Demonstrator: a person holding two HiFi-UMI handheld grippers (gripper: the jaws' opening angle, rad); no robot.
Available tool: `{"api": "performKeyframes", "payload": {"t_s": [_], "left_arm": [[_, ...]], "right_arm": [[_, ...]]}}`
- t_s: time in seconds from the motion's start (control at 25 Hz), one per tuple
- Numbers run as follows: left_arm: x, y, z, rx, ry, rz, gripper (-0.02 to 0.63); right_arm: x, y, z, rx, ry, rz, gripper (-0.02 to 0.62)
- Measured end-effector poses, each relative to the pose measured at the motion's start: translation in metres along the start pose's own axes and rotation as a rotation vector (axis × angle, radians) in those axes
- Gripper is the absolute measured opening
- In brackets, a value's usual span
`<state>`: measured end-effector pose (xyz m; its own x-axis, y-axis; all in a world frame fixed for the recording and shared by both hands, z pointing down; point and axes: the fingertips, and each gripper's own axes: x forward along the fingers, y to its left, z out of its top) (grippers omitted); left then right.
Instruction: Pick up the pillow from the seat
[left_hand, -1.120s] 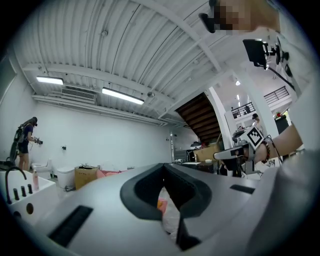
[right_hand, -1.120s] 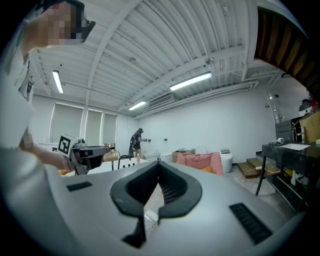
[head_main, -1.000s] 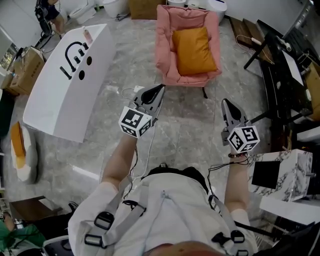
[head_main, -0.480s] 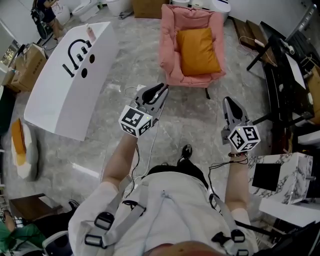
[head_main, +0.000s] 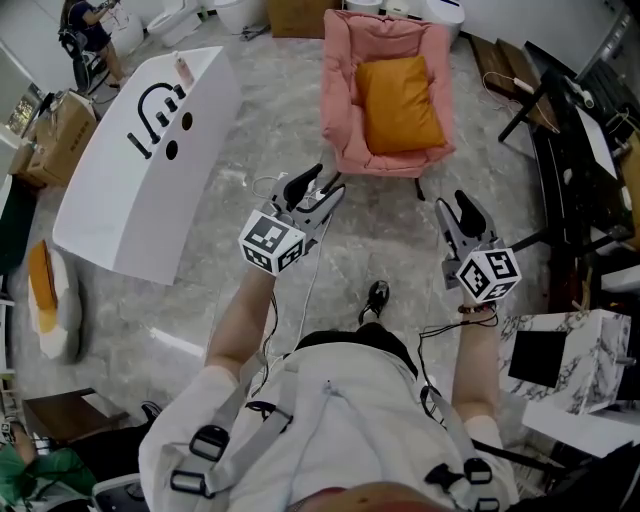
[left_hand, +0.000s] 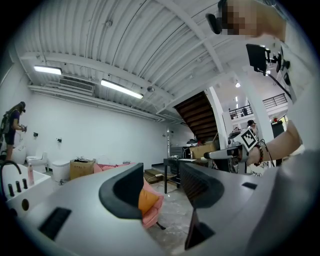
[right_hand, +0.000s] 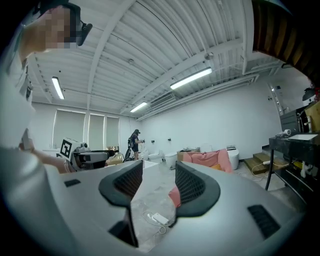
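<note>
An orange pillow (head_main: 400, 105) leans on the seat of a pink armchair (head_main: 340, 95) at the top of the head view. My left gripper (head_main: 328, 180) hovers over the floor just short of the chair's front left corner. Its jaws are opening and nothing is between them. The right gripper (head_main: 452, 203) is held to the right, level with the chair's front, and its jaws are opening too, empty. In the left gripper view the pillow (left_hand: 146, 200) and chair (left_hand: 152, 217) show between the jaws. The right gripper view shows the chair (right_hand: 207, 159) farther off.
A long white counter (head_main: 140, 160) lies on the left. A black table (head_main: 570, 150) and a marble block (head_main: 570, 370) stand on the right. A white cable with an adapter (right_hand: 159, 218) lies on the stone floor. A person (head_main: 85, 25) stands far back left.
Both grippers' jaws have parted from shut. I have stepped a little nearer to the armchair, and a shoe now shows below the grippers.
</note>
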<state>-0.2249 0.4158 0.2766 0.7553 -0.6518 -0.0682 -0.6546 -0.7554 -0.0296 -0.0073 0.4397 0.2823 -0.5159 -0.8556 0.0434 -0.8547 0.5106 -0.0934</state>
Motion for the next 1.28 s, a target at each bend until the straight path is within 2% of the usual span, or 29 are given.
{"api": "performKeyframes", "payload": {"t_s": [0.24, 0.64, 1.28], "left_arm": [[0.023, 0.007, 0.000, 0.009, 0.002, -0.004, 0.266], [0.084, 0.029, -0.007, 0.010, 0.001, 0.021, 0.273], [0.196, 0.051, -0.030, -0.035, 0.057, 0.037, 0.327]], "right_arm": [[0.016, -0.019, 0.001, -0.016, 0.013, 0.023, 0.227], [0.052, -0.076, 0.001, -0.058, 0.053, 0.049, 0.232], [0.109, -0.180, 0.002, -0.046, 0.088, 0.114, 0.259]]}}
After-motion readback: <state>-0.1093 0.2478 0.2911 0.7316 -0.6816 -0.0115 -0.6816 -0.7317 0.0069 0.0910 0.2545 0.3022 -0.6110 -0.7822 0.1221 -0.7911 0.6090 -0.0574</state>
